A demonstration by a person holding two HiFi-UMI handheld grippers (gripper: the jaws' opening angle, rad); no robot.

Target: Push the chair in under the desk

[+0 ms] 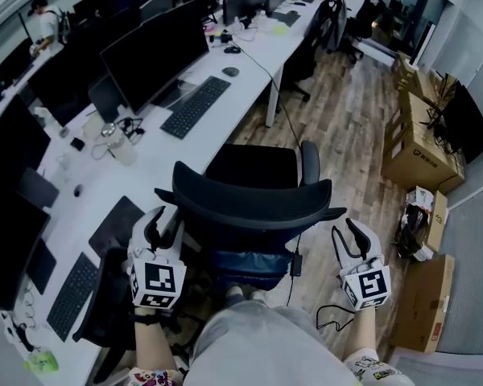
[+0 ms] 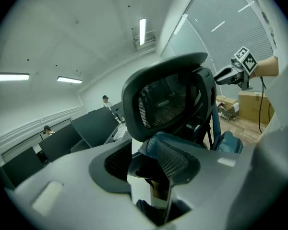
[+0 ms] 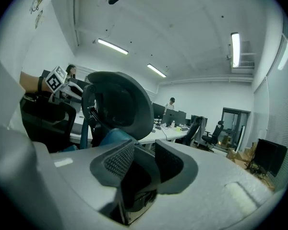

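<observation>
Judging from above, is the office chair in yet?

— Not by my reading. Its seat sits just beside the white desk, which runs along the chair's left. Whether the seat's edge has slipped beneath the top I cannot tell from this angle.

And the grippers?

— They flank the chair's backrest, likely so a shove lands evenly on both ends. The left gripper hangs just off the backrest's left end, jaws apart and pads pressing nothing, with the chair's mesh back showing beyond the gap. The right gripper stands off the right end, jaws likewise parted and empty, clear of the frame.
</observation>
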